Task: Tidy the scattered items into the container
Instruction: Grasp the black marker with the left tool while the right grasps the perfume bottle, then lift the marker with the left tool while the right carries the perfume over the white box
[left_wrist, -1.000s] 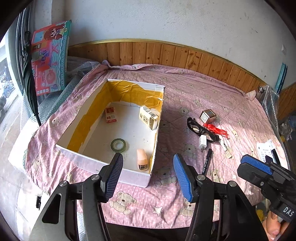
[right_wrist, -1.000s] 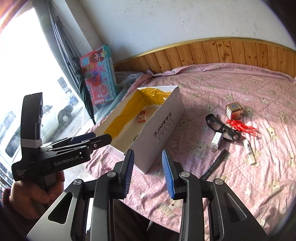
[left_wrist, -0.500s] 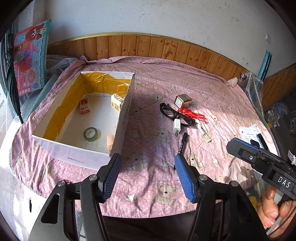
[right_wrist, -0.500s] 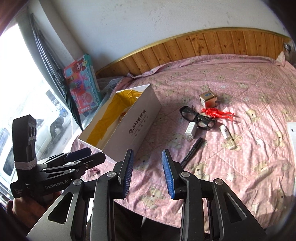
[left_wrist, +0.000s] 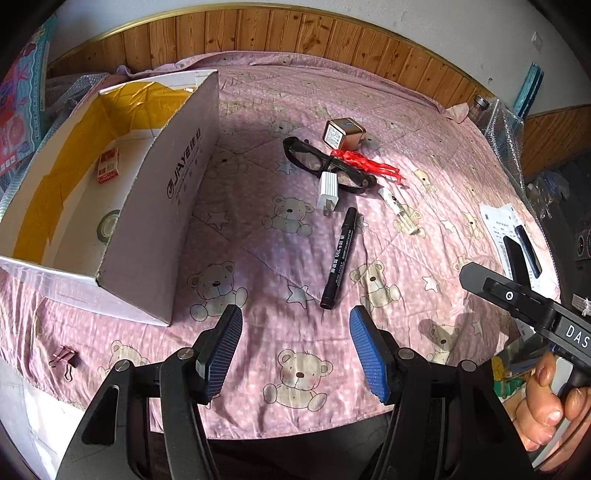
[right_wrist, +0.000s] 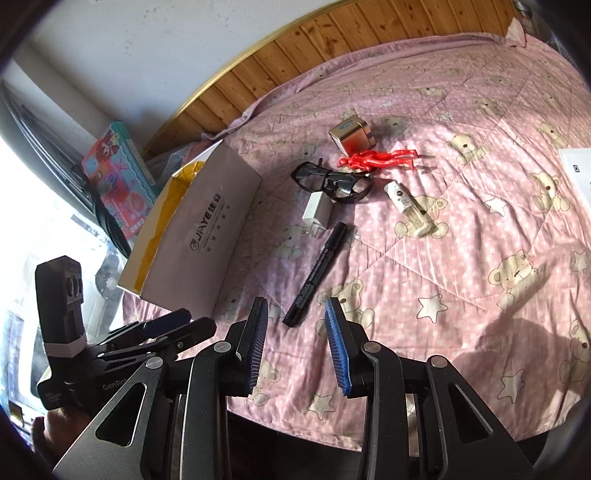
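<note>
A box (left_wrist: 177, 206) sits on the quilt (left_wrist: 424, 122) ahead and left of the left claw (left_wrist: 295, 350). A marker (left_wrist: 338, 254) lies just ahead of both claws. Beyond it lie a charger (left_wrist: 328, 188), glasses (left_wrist: 317, 162), a figure (left_wrist: 365, 164) and a cube (left_wrist: 341, 133). A tube (left_wrist: 400, 210) lies right of the marker. A clip (left_wrist: 64, 360) lies left of the left claw.

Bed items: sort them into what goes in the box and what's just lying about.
For the job: cardboard box, black marker, glasses, white charger, red figure, small cube box, white tube.

Lying about: papers, toy box.
</note>
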